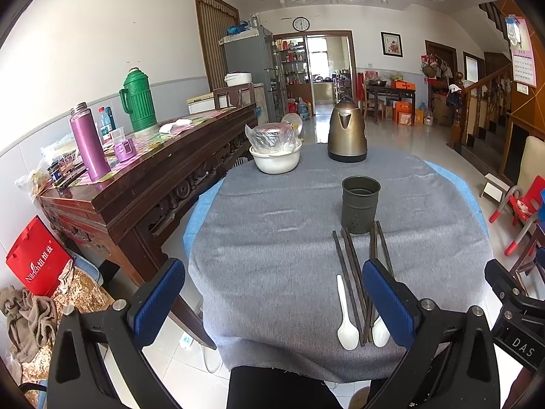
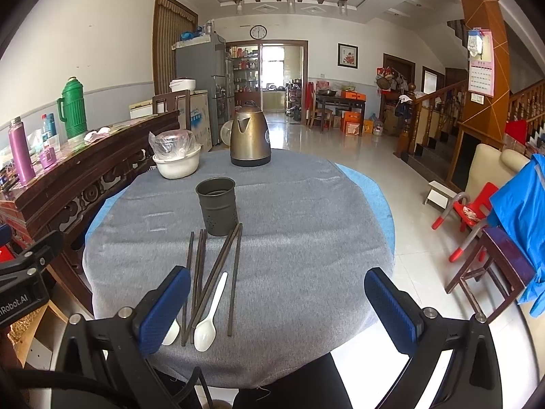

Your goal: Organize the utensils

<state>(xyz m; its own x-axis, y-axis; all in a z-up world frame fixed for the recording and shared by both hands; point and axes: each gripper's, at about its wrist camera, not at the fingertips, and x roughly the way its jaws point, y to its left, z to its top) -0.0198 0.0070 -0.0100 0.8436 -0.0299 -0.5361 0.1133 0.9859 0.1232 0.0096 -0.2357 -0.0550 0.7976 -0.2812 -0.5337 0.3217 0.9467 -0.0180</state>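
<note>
A dark metal utensil holder (image 1: 360,203) (image 2: 217,205) stands upright and empty on the grey tablecloth (image 1: 272,238) (image 2: 306,221). In front of it lie several dark chopsticks (image 1: 351,272) (image 2: 199,272) and two white plastic spoons (image 1: 345,320) (image 2: 208,320), one partly hidden behind a finger (image 1: 379,332) (image 2: 172,332). My left gripper (image 1: 272,303) is open and empty above the table's near edge, left of the utensils. My right gripper (image 2: 277,306) is open and empty, to the right of them.
A bronze kettle (image 1: 346,131) (image 2: 249,136) and a white bowl holding a bagged pot (image 1: 276,150) (image 2: 175,156) stand at the table's far side. A wooden sideboard (image 1: 153,170) with flasks is at the left. A red child's chair (image 2: 470,214) and a stool (image 2: 490,266) are at the right.
</note>
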